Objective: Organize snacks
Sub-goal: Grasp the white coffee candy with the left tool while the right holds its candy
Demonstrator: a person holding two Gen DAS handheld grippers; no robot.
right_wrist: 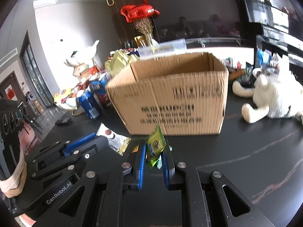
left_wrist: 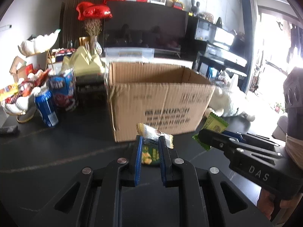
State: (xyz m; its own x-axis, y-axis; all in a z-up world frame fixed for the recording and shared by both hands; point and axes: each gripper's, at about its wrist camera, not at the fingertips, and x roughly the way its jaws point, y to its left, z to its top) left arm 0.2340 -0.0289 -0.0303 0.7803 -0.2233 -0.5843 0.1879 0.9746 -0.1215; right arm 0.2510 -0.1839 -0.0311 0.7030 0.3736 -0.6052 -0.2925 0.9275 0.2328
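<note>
An open cardboard box [left_wrist: 157, 102] stands on the dark table, also in the right wrist view [right_wrist: 176, 102]. My left gripper [left_wrist: 150, 141] is shut on a white and gold snack packet [left_wrist: 154, 135], which also shows in the right wrist view [right_wrist: 113, 139], just in front of the box. My right gripper [right_wrist: 154, 147] is shut on a green snack packet [right_wrist: 155, 147], held upright in front of the box. In the left wrist view the right gripper [left_wrist: 203, 136] holds that green packet [left_wrist: 215, 124] at the box's right corner.
A blue can [left_wrist: 46, 109], a blue snack carton [left_wrist: 64, 92] and a white bowl of sweets [left_wrist: 17, 96] stand left of the box. A white plush toy [right_wrist: 274, 94] lies right of it. A green snack packet [left_wrist: 149, 156] lies on the table under my left gripper.
</note>
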